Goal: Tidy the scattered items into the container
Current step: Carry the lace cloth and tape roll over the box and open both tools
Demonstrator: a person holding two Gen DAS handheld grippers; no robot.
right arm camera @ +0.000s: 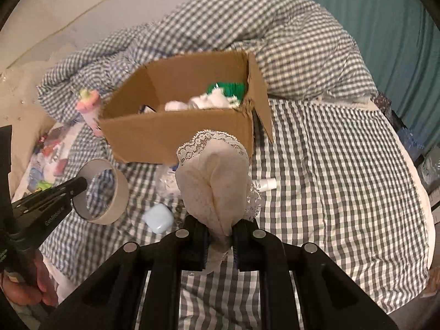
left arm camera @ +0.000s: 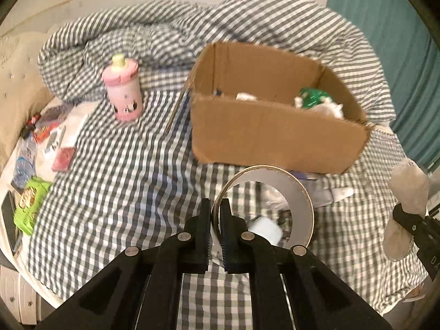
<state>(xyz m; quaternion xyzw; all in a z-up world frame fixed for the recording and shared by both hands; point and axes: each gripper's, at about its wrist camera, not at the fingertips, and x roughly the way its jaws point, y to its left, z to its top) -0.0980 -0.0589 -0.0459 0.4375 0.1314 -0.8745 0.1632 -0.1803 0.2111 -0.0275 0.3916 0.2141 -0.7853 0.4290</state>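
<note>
Clamped between the black fingers of the left gripper (left arm camera: 216,233), a roll of tape (left arm camera: 264,209) was held by its wall, one finger inside the ring and one outside. The ring was broad and stiff, pale grey on its inner face with a tan cardboard edge. The right gripper (right arm camera: 220,238) was closed on a bunched piece of beige fabric with lace trim (right arm camera: 217,181), soft and limp, its free end standing above the fingers.

Ahead of both grippers, the cardboard box (left arm camera: 275,140) stood open on the gingham-covered bed (left arm camera: 123,181), its flaps raw and slightly torn. Some white items and a green packet (left arm camera: 313,97) already lay inside. Both loads were held short of the box's near wall, so the carrying step was judged to be in hand. The next move was judged to call for lifting each load over that wall and opening the fingers above the interior; the fabric could be expected to drape and cling, the roll to drop cleanly.

Other things were left on the bed: a pink baby bottle (left arm camera: 123,90) ahead and to the left, a small light-blue case (right arm camera: 159,218) just below the roll, a white tube (right arm camera: 265,184) beyond the fabric, and a cluster of packets (left arm camera: 30,206) far to the left.
</note>
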